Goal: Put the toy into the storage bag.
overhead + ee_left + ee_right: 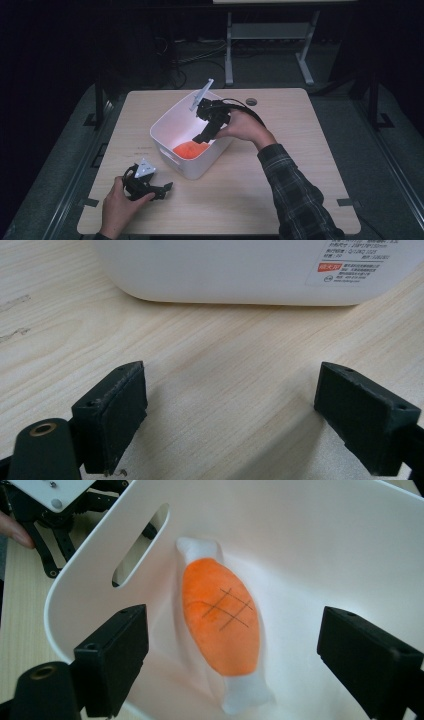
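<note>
A white plastic bin stands at the middle of the table. An orange plush toy with white ends lies on its bottom; in the right gripper view the toy shows a dark stitched grid. My right gripper hangs over the bin, pointing down into it, open, with the toy lying free below its jaws. My left gripper rests low over the table in front of the bin, open with nothing between its pads. The bin's wall with a label is just ahead of it.
The wooden table has bare room to the right and front of the bin. A round grommet sits near the far edge. The bin's handle slot faces the left gripper. Metal frame legs stand on the floor behind the table.
</note>
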Demonstrator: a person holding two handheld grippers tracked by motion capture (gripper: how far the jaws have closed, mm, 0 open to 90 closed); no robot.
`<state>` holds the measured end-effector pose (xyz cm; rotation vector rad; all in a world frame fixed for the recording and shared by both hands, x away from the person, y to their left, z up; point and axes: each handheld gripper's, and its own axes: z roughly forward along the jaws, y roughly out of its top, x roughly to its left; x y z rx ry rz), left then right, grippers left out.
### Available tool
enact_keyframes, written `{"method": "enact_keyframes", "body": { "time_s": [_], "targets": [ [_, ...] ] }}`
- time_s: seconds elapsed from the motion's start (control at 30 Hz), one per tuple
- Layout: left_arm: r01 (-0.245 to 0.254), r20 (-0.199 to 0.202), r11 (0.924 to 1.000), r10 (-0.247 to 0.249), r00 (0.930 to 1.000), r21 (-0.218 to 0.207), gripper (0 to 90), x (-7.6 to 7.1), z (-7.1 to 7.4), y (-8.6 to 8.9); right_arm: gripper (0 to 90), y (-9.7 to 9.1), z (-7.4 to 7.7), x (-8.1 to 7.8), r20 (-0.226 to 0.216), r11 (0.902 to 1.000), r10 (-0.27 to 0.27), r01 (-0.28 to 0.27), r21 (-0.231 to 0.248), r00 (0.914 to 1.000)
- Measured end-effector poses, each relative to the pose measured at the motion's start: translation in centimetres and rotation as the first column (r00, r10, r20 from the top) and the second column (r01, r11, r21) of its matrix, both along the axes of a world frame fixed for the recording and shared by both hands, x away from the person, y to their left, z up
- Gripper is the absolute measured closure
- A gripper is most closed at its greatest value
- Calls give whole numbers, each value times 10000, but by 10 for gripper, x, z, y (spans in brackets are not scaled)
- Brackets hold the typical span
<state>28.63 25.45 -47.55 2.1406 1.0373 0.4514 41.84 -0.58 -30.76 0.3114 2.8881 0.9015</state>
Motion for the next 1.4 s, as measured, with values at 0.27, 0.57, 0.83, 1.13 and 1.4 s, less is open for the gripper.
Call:
{"method": "enact_keyframes", "body": {
  "time_s": [0.27,0.57,0.83,1.13,1.4],
  "targets": [
    [1,-6,10000,-1,10000,-5,126,0,0,0,126,-29,6,-10,182,9990,-362,357,286,9992],
    [-9,0,10000,9,10000,0,126,0,0,0,126,-65,10,-23,195,9944,-862,848,624,9961],
    [-11,7,10000,11,10000,-2,126,0,0,0,117,-98,-3,-37,82,9838,-1479,1462,1035,9890],
    [-12,9,10000,12,10000,-6,126,0,0,0,100,-132,-26,-54,-80,9633,-2268,2256,1458,9739],
    [-10,8,10000,10,10000,0,126,0,0,0,94,-159,-60,-70,-205,9349,-3063,3048,1817,9517]
  ]
}}
